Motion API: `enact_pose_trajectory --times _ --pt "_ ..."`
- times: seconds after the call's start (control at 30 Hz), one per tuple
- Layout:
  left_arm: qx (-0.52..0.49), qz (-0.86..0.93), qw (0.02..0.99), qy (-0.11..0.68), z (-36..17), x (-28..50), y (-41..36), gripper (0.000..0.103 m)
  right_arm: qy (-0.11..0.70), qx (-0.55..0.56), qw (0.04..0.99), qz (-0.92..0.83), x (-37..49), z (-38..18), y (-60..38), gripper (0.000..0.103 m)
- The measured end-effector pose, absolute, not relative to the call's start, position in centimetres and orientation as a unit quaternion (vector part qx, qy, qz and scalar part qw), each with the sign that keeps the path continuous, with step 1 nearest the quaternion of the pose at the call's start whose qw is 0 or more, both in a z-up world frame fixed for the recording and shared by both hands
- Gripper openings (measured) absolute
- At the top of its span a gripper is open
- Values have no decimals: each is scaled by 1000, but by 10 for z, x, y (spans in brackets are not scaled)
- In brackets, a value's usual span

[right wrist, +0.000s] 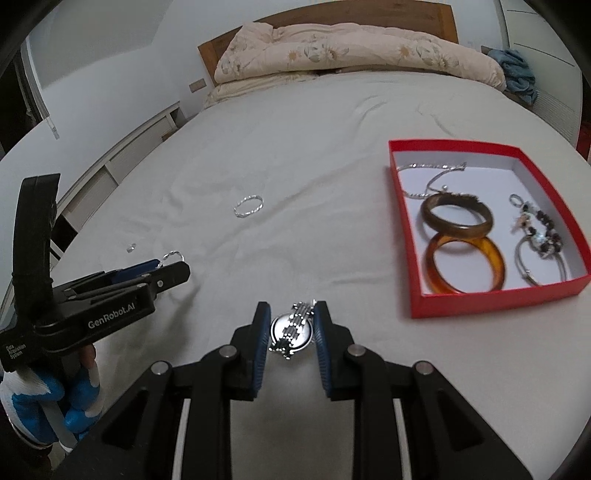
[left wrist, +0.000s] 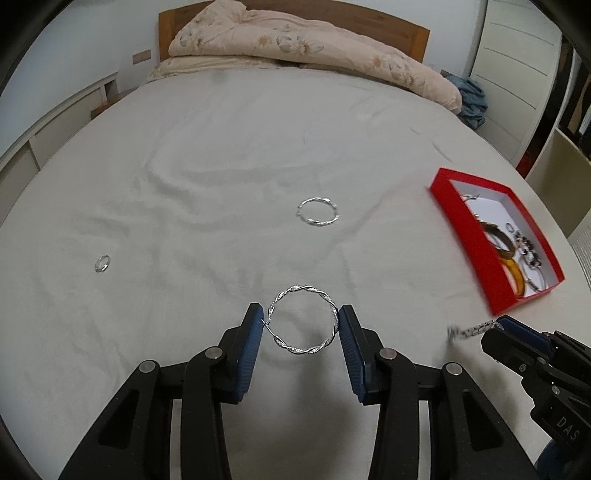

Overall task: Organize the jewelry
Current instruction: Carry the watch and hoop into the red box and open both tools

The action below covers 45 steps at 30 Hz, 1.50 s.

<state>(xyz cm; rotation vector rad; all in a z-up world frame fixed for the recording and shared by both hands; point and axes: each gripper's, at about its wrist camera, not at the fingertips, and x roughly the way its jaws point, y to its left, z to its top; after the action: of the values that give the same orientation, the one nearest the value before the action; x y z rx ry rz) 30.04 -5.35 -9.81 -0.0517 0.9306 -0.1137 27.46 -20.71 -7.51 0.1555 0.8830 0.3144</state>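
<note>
Left of the red box [left wrist: 496,295], the left gripper [left wrist: 301,326] pinches a twisted silver hoop [left wrist: 303,319] across its rim — light, springy, slippery; the right gripper [right wrist: 291,328] clamps a heavier metal watch [right wrist: 290,328] by its case.

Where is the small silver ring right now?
In the left wrist view the small silver ring lies on the grey bedsheet, far left, apart from the loose twisted hoop and opposite the red box.

Grey bed [left wrist: 221,147], wood headboard [left wrist: 369,18], wht walls [left wrist: 92,37]
</note>
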Motion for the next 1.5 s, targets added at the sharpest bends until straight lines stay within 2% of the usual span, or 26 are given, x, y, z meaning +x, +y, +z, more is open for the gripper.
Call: enact_pose_trajectory --times 0.97,1.5 --pt "22 -83 917 389 -2 178 -121 41 383 60 911 140 153 1 -254 22" --pt "47 -112 920 373 17 165 -173 41 364 68 922 112 125 25 -308 22"
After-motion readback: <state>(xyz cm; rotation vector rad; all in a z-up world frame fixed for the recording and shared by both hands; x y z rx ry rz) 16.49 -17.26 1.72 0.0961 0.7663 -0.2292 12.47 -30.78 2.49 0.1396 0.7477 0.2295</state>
